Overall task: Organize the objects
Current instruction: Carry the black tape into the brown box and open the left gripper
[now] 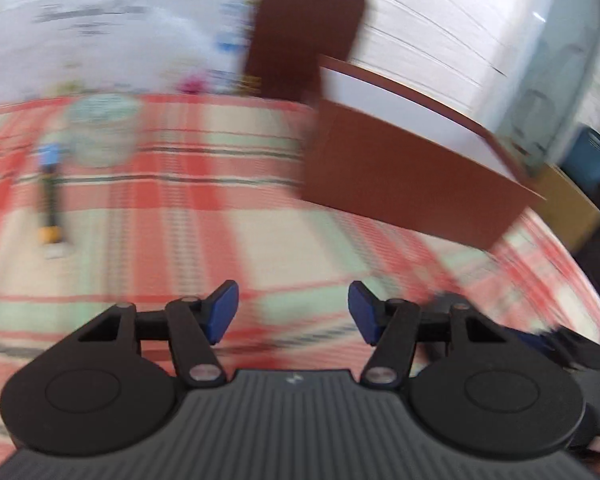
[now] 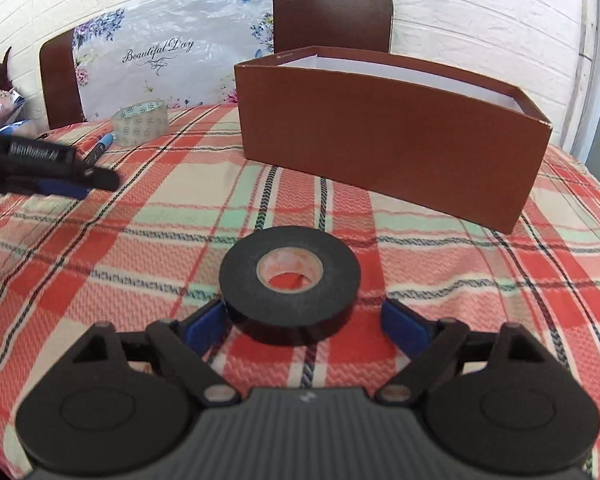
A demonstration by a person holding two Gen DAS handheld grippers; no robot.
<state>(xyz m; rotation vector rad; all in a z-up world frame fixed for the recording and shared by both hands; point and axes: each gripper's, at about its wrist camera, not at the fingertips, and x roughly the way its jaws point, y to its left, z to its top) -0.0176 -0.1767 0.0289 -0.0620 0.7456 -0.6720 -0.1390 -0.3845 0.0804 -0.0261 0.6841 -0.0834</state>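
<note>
A black tape roll (image 2: 290,280) lies flat on the plaid tablecloth between the blue pads of my right gripper (image 2: 306,322). The gripper is open; the left pad touches the roll and the right pad stands apart from it. An open brown box (image 2: 380,140) with a white inside stands behind the roll, to the right. My left gripper (image 1: 293,312) is open and empty above the cloth; it also shows in the right wrist view (image 2: 60,184). The left wrist view is blurred. A clear tape roll (image 2: 140,120) (image 1: 100,132) and a marker (image 2: 100,150) (image 1: 50,196) lie at the far left.
Two brown chairs (image 2: 332,16) stand behind the table, with a flowered sheet (image 2: 160,60) against the white brick wall. The plaid cloth (image 2: 140,240) covers the whole table. The table edge falls away on the right (image 1: 572,264).
</note>
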